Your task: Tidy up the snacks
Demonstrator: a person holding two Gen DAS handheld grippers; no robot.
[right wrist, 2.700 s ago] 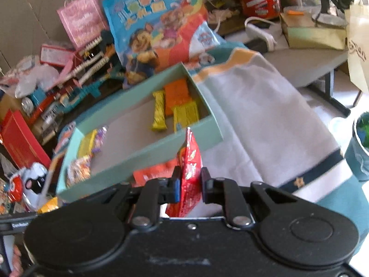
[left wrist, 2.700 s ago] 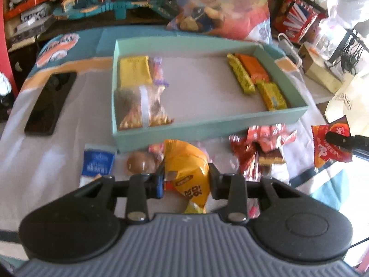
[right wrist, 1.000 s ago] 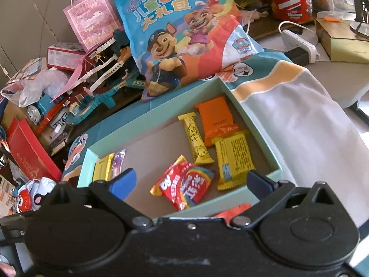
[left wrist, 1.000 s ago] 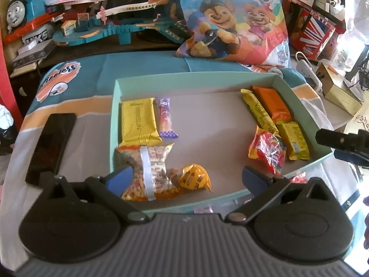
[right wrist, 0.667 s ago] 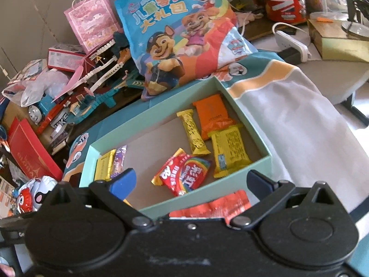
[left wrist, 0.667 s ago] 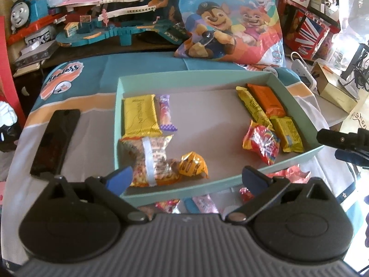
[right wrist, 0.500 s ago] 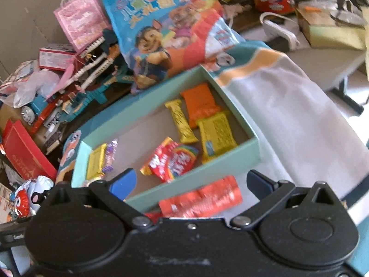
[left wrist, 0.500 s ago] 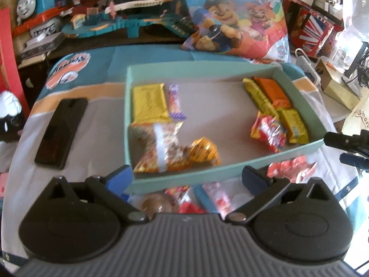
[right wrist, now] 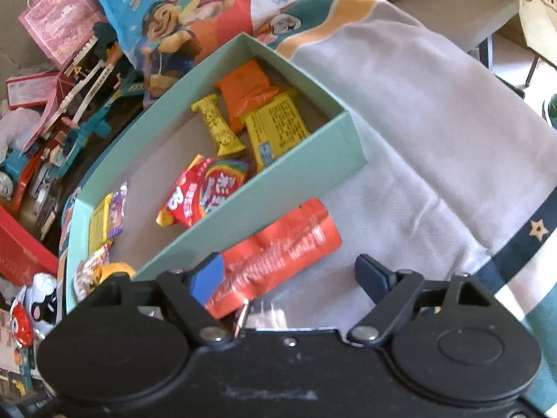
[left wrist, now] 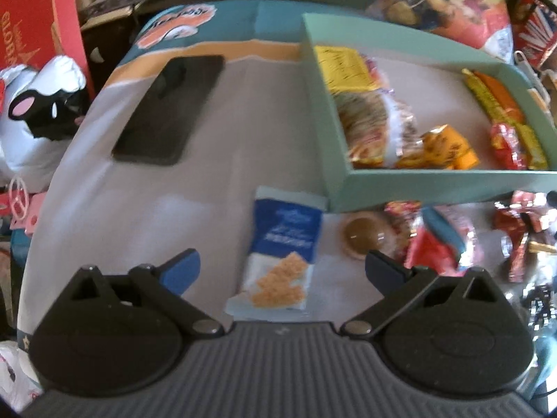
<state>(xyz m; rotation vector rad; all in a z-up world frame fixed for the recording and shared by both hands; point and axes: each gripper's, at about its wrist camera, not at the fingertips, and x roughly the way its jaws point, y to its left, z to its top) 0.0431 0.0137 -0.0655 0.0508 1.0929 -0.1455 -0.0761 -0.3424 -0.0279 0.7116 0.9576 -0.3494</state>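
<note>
A mint green box (left wrist: 435, 184) (right wrist: 278, 188) holds several snacks, among them an orange-yellow packet (left wrist: 442, 146) and a red rainbow packet (right wrist: 205, 191). My left gripper (left wrist: 282, 270) is open and empty, just above a blue and white cracker packet (left wrist: 282, 254) lying in front of the box. A round brown sweet (left wrist: 362, 235) and red wrappers (left wrist: 435, 244) lie to its right. My right gripper (right wrist: 290, 277) is open and empty over a long red packet (right wrist: 278, 254) beside the box's front wall.
A black phone (left wrist: 170, 108) lies on the cloth left of the box. A plush toy (left wrist: 38, 115) sits at the left edge. Toys and a cartoon bag (right wrist: 195, 10) crowd the back. The cloth (right wrist: 435, 139) slopes off to the right.
Both grippers let go of their packets into the box and opened. Since then both have drawn back and down; the left swung left over the cracker packet, the right came over the long red packet.
</note>
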